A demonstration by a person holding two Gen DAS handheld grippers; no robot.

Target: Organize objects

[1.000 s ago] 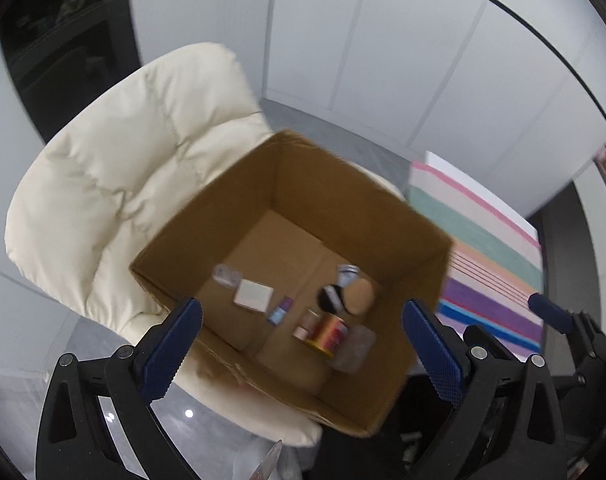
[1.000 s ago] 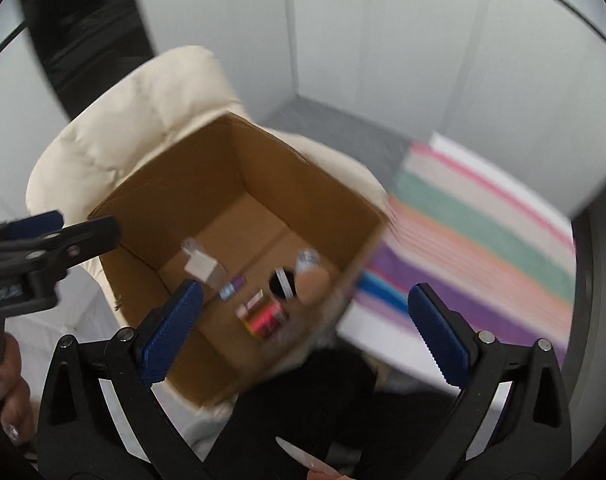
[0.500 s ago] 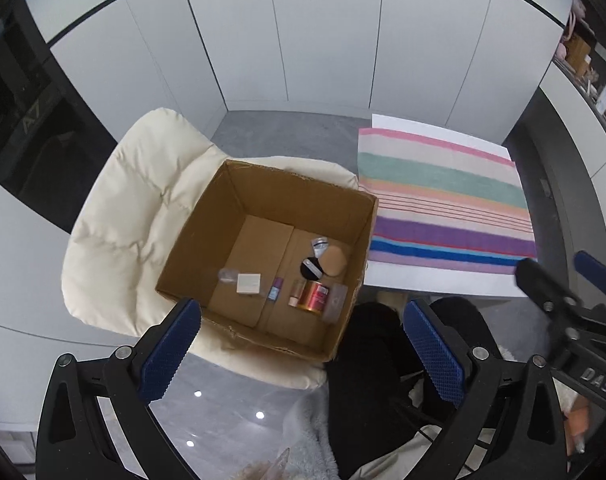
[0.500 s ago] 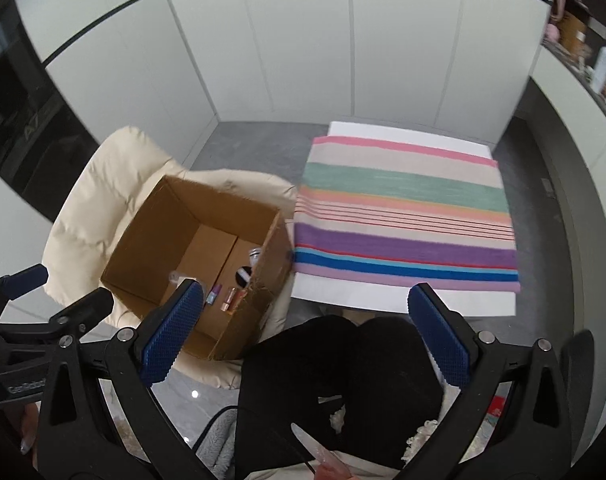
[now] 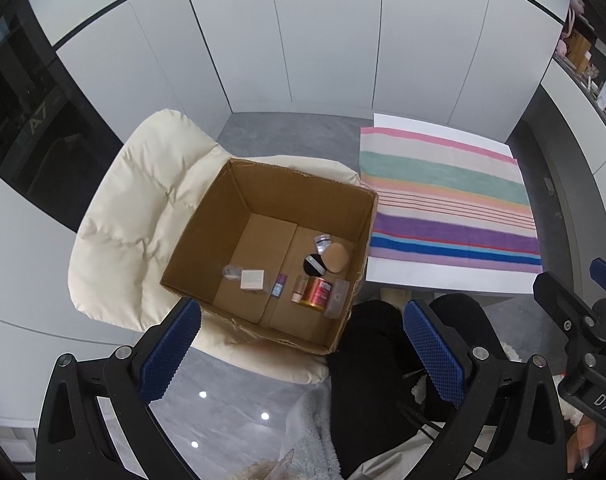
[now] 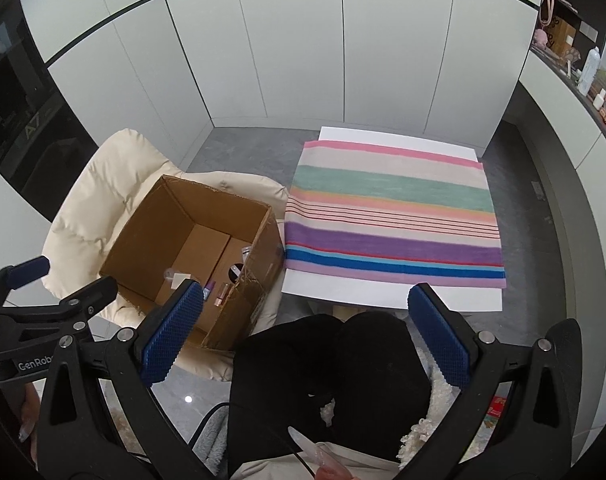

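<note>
Cardboard box (image 5: pixel 207 264) on cream chair (image 5: pixel 143 216), holding small cosmetics; striped cloth (image 5: pixel 447 208) on bench beside box. Both grippers' jaws wide open, empty.

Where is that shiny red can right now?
In the left wrist view, the red can lies on its side on the cardboard box floor, near the right wall, between a small pink tube and a clear container.

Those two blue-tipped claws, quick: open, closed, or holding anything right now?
Left gripper: open, holding nothing.
Right gripper: open, holding nothing.
</note>
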